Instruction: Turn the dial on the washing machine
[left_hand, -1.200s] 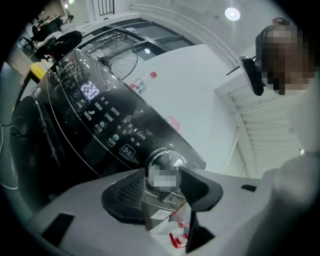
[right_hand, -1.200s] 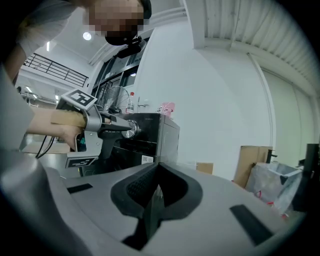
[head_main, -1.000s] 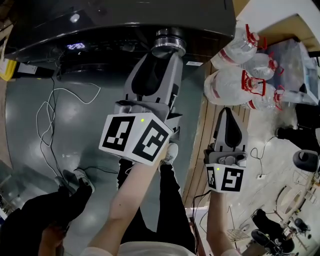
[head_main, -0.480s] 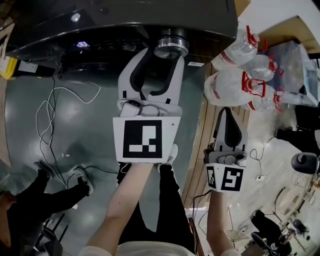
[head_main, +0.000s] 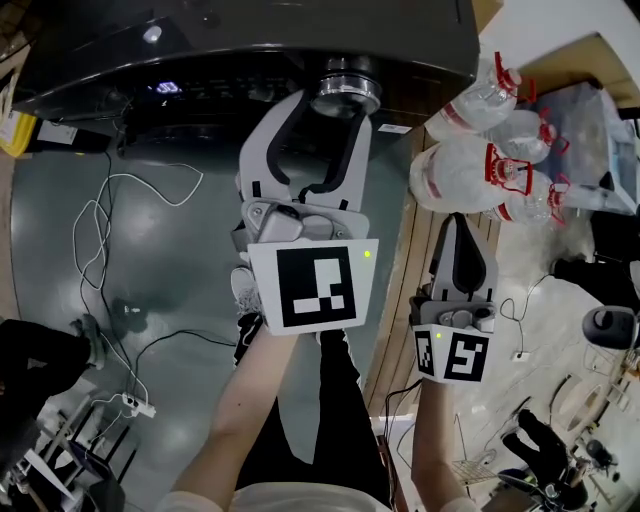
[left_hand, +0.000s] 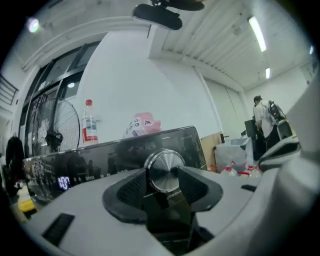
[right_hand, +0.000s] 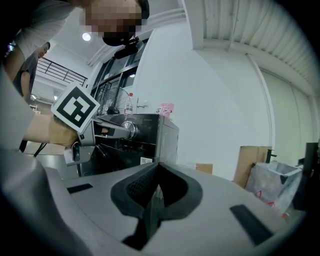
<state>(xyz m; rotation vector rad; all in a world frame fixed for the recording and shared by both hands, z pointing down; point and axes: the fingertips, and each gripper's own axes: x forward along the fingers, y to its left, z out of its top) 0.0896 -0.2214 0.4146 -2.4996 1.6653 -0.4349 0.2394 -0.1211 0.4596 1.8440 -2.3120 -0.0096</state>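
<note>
Since a second ago the left gripper (head_main: 335, 110) has rolled about its own length (its marker cube now shows one flat face). Its jaws are clamped either side of the dial (head_main: 345, 82) on the washing machine (head_main: 200, 50), at the far end, dead ahead. I judge further turning needs only wrist roll. Right gripper (head_main: 458, 225) hangs nearer, to the right, jaws together, empty.
</note>
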